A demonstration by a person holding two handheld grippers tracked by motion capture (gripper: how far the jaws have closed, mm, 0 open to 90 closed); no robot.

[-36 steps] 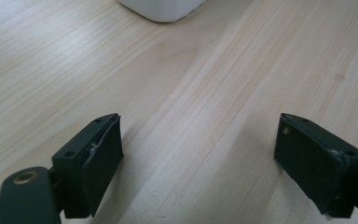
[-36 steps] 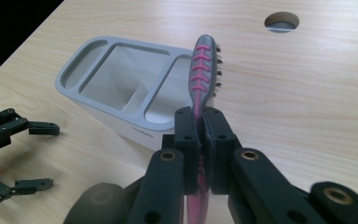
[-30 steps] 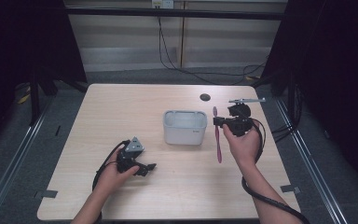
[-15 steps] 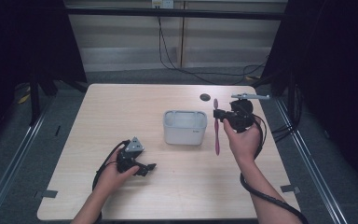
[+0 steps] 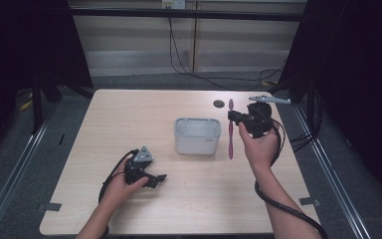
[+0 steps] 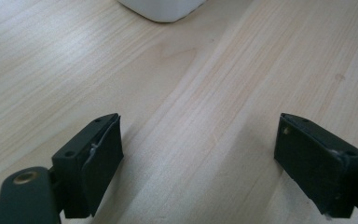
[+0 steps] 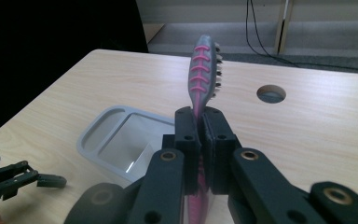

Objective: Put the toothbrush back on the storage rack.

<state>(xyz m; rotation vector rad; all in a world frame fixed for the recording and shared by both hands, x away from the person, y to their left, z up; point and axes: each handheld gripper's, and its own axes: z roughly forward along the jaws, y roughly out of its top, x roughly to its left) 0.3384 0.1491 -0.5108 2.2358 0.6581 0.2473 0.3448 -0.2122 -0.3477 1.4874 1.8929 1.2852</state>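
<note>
Right gripper [image 5: 235, 118] clamps the toothbrush [image 5: 230, 133] just beside the cup [image 5: 197, 136]; it could pivot, missing. Left gripper [image 5: 155, 179] gapes.

Light wood-grain table [image 5: 129, 119] with rounded corners, a round cable hole [image 5: 219, 103] at its far right. Grey floor [image 5: 10, 164] surrounds it. Dark curtains [image 5: 358, 74] hang left and right. Far wall [image 5: 129, 40] pale, with black cables [image 5: 179, 64] trailing down.
</note>
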